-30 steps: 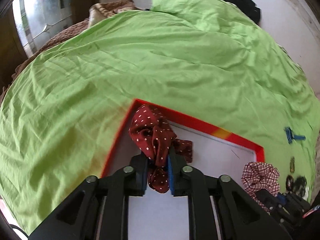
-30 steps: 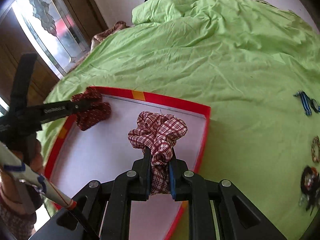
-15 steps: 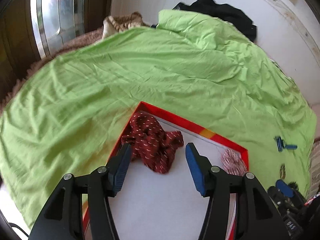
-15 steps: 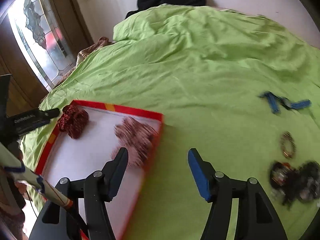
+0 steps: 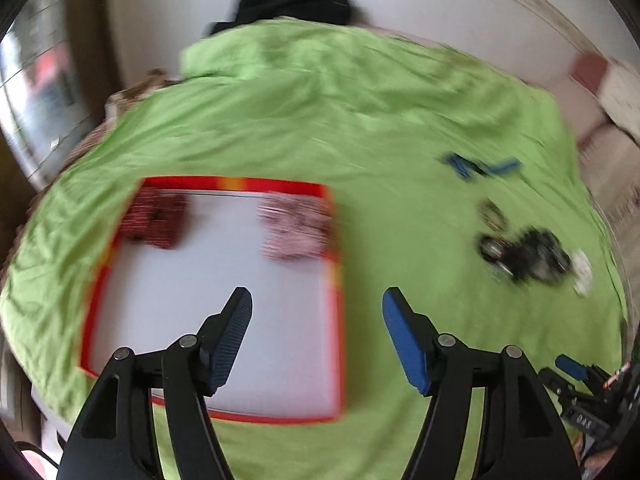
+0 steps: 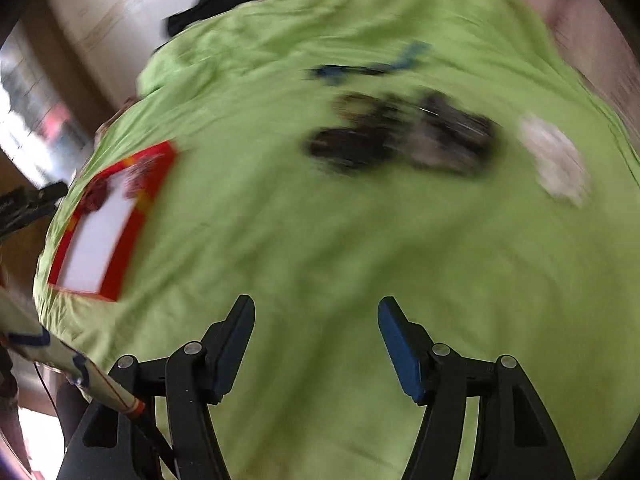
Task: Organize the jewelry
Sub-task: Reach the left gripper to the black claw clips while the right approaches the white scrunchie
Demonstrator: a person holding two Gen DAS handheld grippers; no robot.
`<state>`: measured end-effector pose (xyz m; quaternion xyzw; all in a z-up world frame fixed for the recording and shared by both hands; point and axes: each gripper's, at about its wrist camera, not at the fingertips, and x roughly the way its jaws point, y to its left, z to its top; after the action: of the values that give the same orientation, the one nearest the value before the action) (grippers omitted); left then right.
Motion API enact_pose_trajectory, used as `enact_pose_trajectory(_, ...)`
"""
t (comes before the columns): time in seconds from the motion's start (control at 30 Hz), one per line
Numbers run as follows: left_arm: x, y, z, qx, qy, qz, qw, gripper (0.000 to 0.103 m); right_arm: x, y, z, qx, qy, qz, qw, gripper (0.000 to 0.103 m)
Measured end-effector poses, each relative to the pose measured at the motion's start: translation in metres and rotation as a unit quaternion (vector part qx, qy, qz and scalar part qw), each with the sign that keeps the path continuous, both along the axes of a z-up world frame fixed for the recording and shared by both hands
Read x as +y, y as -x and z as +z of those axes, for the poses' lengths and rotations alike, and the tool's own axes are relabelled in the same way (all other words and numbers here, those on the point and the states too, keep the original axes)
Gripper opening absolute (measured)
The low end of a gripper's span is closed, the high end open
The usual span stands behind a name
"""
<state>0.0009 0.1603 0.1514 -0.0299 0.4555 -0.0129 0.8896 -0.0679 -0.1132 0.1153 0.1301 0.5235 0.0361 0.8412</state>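
Note:
A red-rimmed white tray point(image 5: 336, 320) lies on the green bedspread point(image 5: 320, 120). A dark red dotted scrunchie point(image 5: 154, 218) lies in its far left corner and a checked scrunchie point(image 5: 296, 232) in its far right corner. My left gripper point(image 5: 316, 312) is open and empty, raised over the tray's right edge. My right gripper point(image 6: 316, 316) is open and empty over bare bedspread, with a blurred dark pile of jewelry point(image 6: 400, 136) ahead. The pile also shows in the left wrist view point(image 5: 524, 256). The tray point(image 6: 132, 236) is far left in the right wrist view.
Blue hair clips point(image 5: 480, 166) and a small ring-like piece point(image 5: 494, 216) lie beyond the dark pile. A white piece point(image 6: 556, 164) lies right of the pile. Black clothing point(image 5: 292, 2) sits at the bed's far end by the wall. Both views are motion-blurred.
Both grippers let go of their scrunchies in the tray and opened. Both have pulled back and swung right, the right one away from the tray toward the jewelry pile.

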Motion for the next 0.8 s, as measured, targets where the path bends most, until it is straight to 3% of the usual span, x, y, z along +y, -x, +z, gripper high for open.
enact_pose_trajectory(0.13,-0.066,-0.002,-0.012,0.025,0.029,-0.058,0.9976,0.067,-0.059,0.028,-0.001,-0.003,-0.001,-0.066,0.998,0.069)
enact_pose_trajectory(0.33,-0.142,-0.026,-0.035,0.051,0.073,-0.105,0.9905,0.067,-0.109,0.037,0.004,-0.022,-0.002,-0.108,0.994,0.069)
enact_pose_trajectory(0.5,-0.197,-0.062,-0.058,0.060,0.058,-0.135,0.9874,0.067,-0.139,0.023,0.003,-0.038,0.018,-0.124,0.991,0.069)
enact_pose_trajectory(0.63,-0.229,-0.082,-0.072,0.065,0.039,-0.164,0.9835,0.067,-0.167,-0.004,0.002,-0.048,0.031,-0.148,0.987,0.076)
enact_pose_trajectory(0.8,-0.256,-0.101,-0.087,0.053,-0.011,-0.192,0.9798,0.067,-0.185,-0.044,-0.004,-0.047,0.049,-0.151,0.986,0.078)
